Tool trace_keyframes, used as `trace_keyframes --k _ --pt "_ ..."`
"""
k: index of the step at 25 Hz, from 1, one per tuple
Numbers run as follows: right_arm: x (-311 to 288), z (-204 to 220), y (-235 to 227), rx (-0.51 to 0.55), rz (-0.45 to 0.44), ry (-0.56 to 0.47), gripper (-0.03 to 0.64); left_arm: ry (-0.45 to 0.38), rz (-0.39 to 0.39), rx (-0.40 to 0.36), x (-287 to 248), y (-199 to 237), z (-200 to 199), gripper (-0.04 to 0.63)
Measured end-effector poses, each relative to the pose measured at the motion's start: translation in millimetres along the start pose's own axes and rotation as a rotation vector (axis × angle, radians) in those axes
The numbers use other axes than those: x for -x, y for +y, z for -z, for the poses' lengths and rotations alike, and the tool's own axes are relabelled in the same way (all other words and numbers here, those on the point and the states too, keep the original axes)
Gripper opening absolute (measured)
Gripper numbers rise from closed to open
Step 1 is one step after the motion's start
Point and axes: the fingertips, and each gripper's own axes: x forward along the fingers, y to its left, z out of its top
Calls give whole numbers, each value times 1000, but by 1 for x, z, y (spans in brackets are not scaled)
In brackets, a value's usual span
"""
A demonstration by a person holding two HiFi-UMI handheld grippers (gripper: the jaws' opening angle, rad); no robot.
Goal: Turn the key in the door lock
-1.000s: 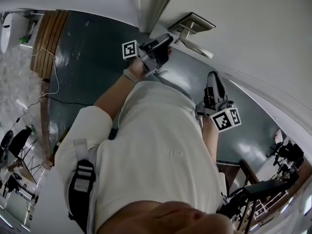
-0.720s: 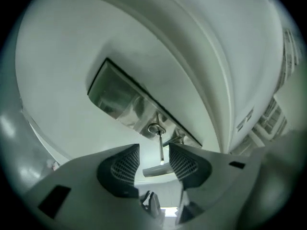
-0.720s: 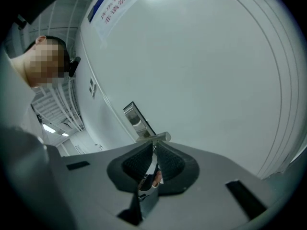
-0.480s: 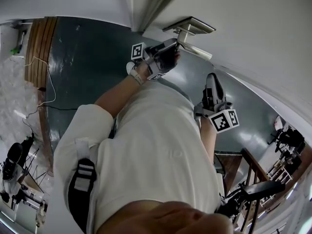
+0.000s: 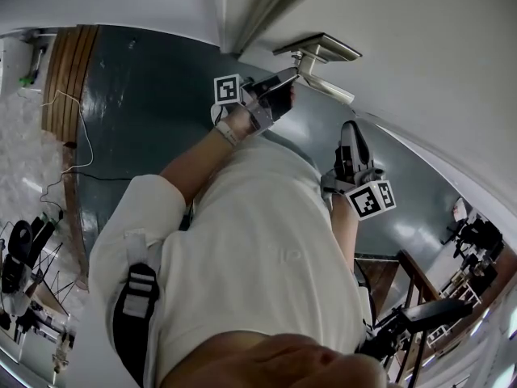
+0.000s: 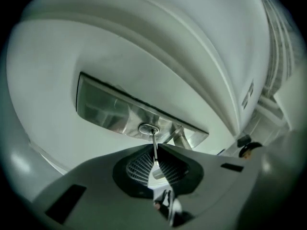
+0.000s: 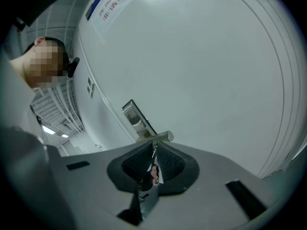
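Left gripper (image 6: 154, 150): ribbed jaws newly tight on metal key (image 6: 153, 137); right gripper (image 7: 154, 150): jaws together.

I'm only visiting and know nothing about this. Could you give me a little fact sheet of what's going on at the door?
Setting: a person at a white door
Left gripper: jaws have just been closing, now shut on the key
Key: blade in the keyhole of the metal lock plate
Right gripper: jaws together, empty, held lower, away from the lock
Door handle: not gripped
Stage: key gripped, ready for turning
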Motion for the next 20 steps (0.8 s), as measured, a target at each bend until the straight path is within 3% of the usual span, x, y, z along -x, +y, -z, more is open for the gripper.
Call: trace_keyframes --k 3,8,20 --pt "-2 0 1 -4 -16 3 46 26 -125 -151 -1 0 0 29" --pt "18 -13 -11 -19 -49 -2 46 15 -246 -269 -20 2 18 32" --pt "35 -13 -32 -68 -115 -25 46 13 -688 -712 -6 23 2 43"
